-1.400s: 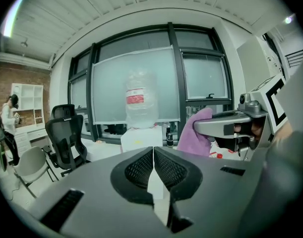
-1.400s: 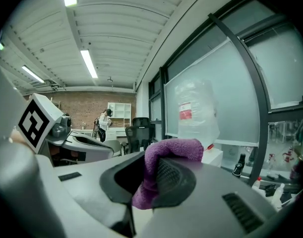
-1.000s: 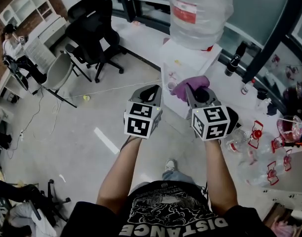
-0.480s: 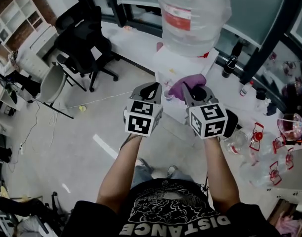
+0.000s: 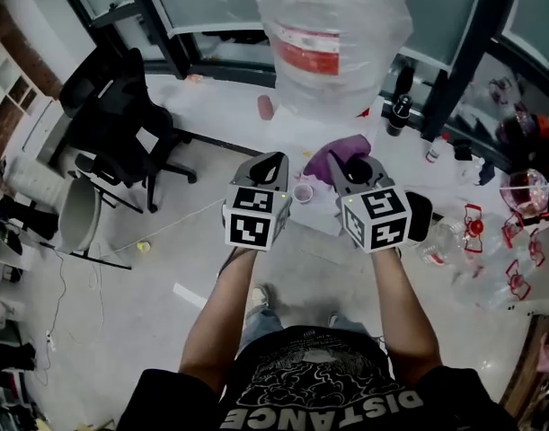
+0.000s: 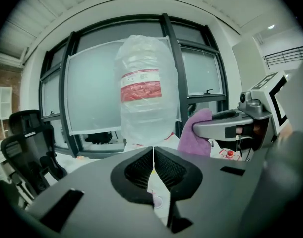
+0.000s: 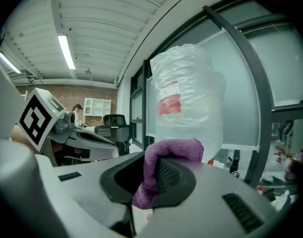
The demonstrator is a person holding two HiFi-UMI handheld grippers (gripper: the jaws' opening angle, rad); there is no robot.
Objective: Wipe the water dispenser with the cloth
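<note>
forearms: both are stretched forward in the head view, one pair of tongs held in each hand
left tongs: shut, the jaws are pressed together and nothing is held between them
right tongs: clamped on the cloth, level with the left tongs and just beside them
cloth: purple, pinched between the right jaws; it is folded over the upper jaw tip, with a tail hanging below; it is seen to the right of the left tongs
water dispenser: white body, just ahead of and below both tongs tips; contact with the cloth cannot be told
small cup: seen between the two tongs, at the dispenser front
water bottle: big, clear, with a red label, set on top of the dispenser, straight ahead of both tongs
office chair: black, on the floor, well to the left of the left tongs
window: dark frames and frosted panes, behind the bottle
</note>
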